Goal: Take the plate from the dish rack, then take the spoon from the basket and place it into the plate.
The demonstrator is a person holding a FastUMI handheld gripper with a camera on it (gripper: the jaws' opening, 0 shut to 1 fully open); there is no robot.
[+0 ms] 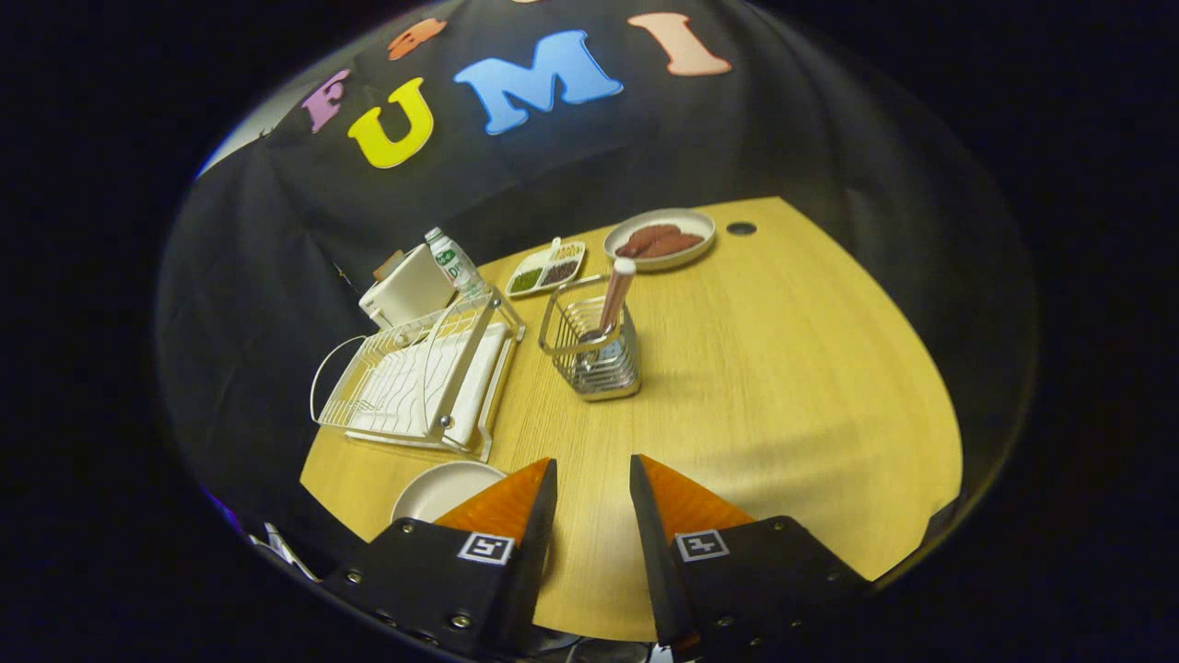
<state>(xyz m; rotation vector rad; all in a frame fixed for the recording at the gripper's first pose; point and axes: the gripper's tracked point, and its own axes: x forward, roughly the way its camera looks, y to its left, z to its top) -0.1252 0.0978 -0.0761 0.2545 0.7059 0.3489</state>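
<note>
A pale plate [444,489] lies flat on the wooden table [783,387], partly hidden behind my left finger, just in front of the white wire dish rack [419,382]. The rack holds nothing. Beyond my fingers stands a metal wire basket [594,354] with a spoon [613,296] upright in it, pinkish handle with a white tip leaning right. My gripper [592,470] hovers above the table, open, nothing between its fingers, pointing toward the basket.
Behind the rack stand a plastic bottle [453,261] and a white box-like object [405,290]. Farther back lie a divided dish [547,269] of seeds and a plate [660,239] with brown food. A round hole [741,228] marks the far table corner.
</note>
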